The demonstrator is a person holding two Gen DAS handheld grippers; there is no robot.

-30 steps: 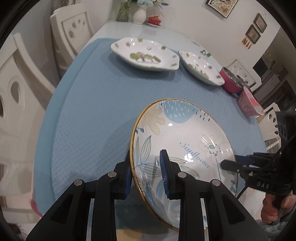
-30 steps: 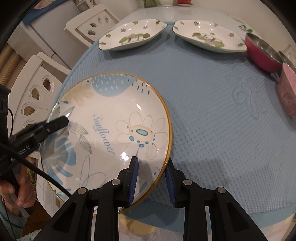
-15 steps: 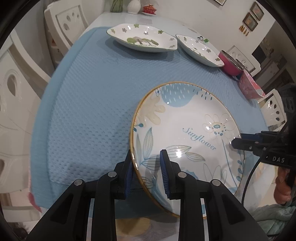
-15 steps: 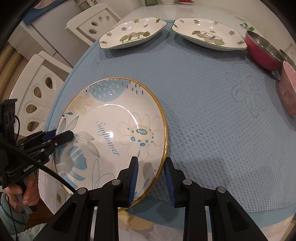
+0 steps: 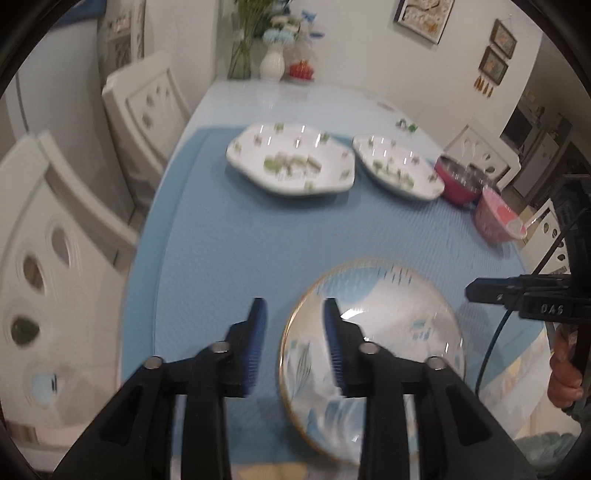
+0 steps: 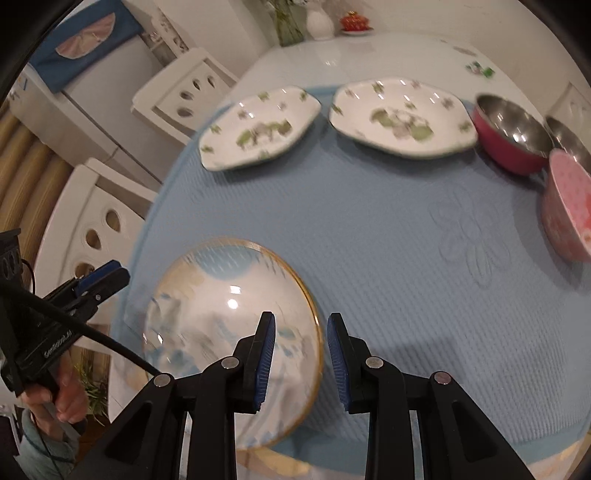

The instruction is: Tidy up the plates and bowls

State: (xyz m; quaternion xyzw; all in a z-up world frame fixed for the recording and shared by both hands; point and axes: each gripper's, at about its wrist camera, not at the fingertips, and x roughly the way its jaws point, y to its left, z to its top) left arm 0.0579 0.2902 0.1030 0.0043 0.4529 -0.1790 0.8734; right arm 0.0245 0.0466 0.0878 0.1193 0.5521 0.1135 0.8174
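The round plate [image 6: 221, 325] looked glazed ceramic, glossy with glare. The blue mat [image 6: 388, 258] was waffle-textured matt cloth. At two o'clock, the red bowl [image 6: 509, 136] showed a shiny metal lining.

A home dining room, set with crockery.

Ahead of the left gripper [image 5: 291, 343] a white tabletop [image 5: 295, 99] carries a blue quilted mat [image 5: 229, 229] with flowered plates [image 5: 291, 162] and pink bowls [image 5: 496, 218]. White carved dining chairs [image 5: 147, 107] stand along the tabletop's side to the gripper's left. At the far end sit a white vase of flowers [image 5: 272, 64] and a small red dish [image 5: 301, 70], and framed pictures [image 5: 423, 16] hang on the pale wall beyond. A white fridge [image 6: 85, 107] stands behind the chairs.
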